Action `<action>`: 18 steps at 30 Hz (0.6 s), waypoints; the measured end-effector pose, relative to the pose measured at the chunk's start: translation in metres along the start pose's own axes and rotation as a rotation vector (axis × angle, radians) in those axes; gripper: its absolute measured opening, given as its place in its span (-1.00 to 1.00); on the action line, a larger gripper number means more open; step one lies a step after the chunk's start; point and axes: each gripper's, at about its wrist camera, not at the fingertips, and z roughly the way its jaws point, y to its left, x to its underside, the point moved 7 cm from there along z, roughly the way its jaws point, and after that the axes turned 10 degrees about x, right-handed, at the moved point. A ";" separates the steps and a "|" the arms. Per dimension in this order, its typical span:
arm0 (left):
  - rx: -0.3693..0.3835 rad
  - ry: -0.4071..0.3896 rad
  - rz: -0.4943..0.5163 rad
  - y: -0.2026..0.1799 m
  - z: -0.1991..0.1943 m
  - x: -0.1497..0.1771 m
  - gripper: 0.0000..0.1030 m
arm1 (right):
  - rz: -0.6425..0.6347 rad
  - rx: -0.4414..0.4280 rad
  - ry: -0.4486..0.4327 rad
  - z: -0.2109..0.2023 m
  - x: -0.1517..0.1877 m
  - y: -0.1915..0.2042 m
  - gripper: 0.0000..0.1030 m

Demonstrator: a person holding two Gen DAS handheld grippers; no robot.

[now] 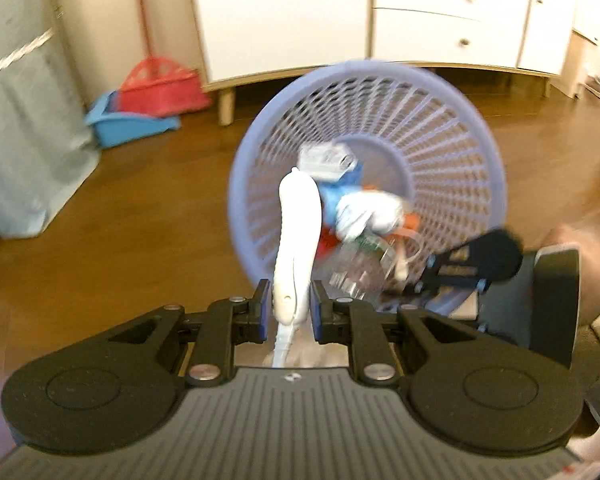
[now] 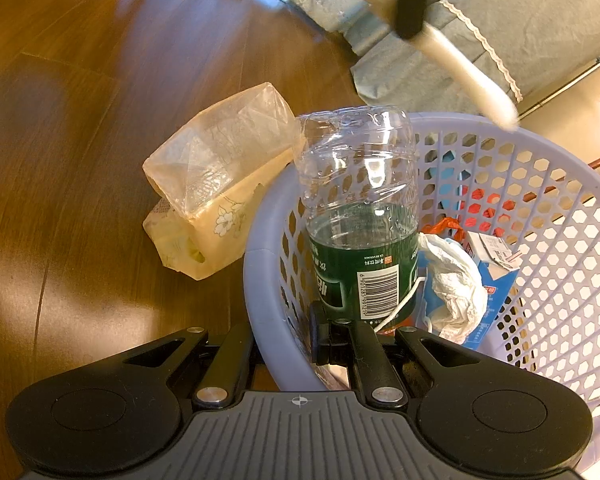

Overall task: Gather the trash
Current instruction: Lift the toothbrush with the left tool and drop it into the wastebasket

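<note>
**Two grippers at the basket, both gripping**

Two grippers meet at a lilac mesh basket (image 1: 452,128), which is tipped so its mouth faces the left camera. The left gripper (image 1: 287,312) has its pads pressed against a white curved plastic piece (image 1: 298,236) that points forward toward the basket mouth; the same piece shows blurred above the rim in the right view (image 2: 464,68). The right gripper (image 2: 284,336) pinches the basket's rim, one finger (image 2: 318,338) inside the wall and the other outside and mostly hidden.

Inside the basket lie a clear bottle (image 2: 360,216) with a green label, a crumpled white wrapper (image 2: 456,280), a blue carton (image 2: 496,276) and something red-orange (image 2: 446,224). On the wood floor (image 2: 60,120), just beside the rim, sits a yellowish tissue pack (image 2: 216,184). A white cabinet (image 1: 420,12), a red and blue dustpan set (image 1: 148,100) and grey-green cloth (image 1: 24,128) stand behind.
</note>
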 end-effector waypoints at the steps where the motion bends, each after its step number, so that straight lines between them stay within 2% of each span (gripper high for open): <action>1: 0.018 0.013 0.009 -0.003 0.006 -0.009 -0.70 | 0.002 0.000 0.000 0.000 0.000 0.000 -0.90; 6: 0.084 0.048 0.039 -0.018 0.036 -0.040 -0.70 | 0.006 -0.001 -0.001 0.000 0.000 0.000 -0.90; 11: 0.127 0.079 0.054 -0.030 0.068 -0.058 -0.70 | 0.014 -0.001 -0.003 0.000 0.000 -0.002 -0.90; 15: 0.154 0.030 0.027 -0.035 0.084 -0.075 -0.68 | 0.014 -0.002 -0.002 -0.002 -0.001 -0.002 -0.90; 18: 0.145 -0.018 0.001 -0.032 0.075 -0.084 -0.68 | 0.022 -0.002 -0.002 -0.002 -0.001 -0.005 -0.90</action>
